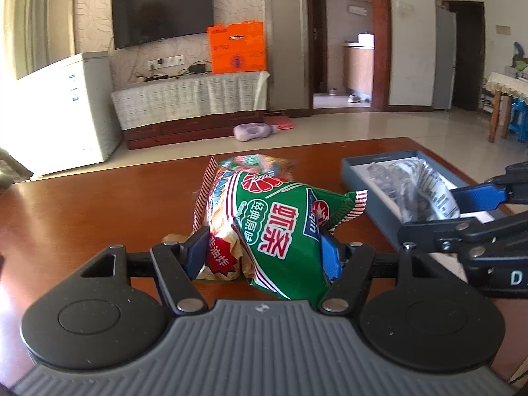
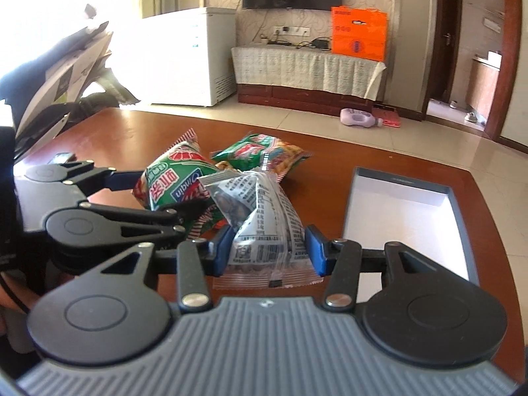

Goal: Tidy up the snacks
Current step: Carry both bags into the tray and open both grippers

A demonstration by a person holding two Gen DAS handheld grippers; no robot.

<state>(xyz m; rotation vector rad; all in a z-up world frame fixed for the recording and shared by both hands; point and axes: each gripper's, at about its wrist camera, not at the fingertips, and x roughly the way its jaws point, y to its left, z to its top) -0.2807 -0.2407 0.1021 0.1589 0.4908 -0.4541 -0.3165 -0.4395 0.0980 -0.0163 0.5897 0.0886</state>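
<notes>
The left gripper (image 1: 264,250) has its fingers (image 1: 194,247) pressed on a puffy green snack bag (image 1: 280,227) with red-striped ends, its long axis running away from the camera above the bench (image 1: 82,217). The right gripper (image 2: 268,250) pinches a clear, grey-printed packet (image 2: 264,227), upright, beside the blue tray (image 2: 462,217).

Counter (image 2: 115,132): snack bags left, tray (image 2: 462,217) right.
Shrimp-chip bag (image 1: 277,227): before a second snack bag (image 2: 264,151).
Seed packet (image 2: 264,221): between chip bag and tray.
</notes>
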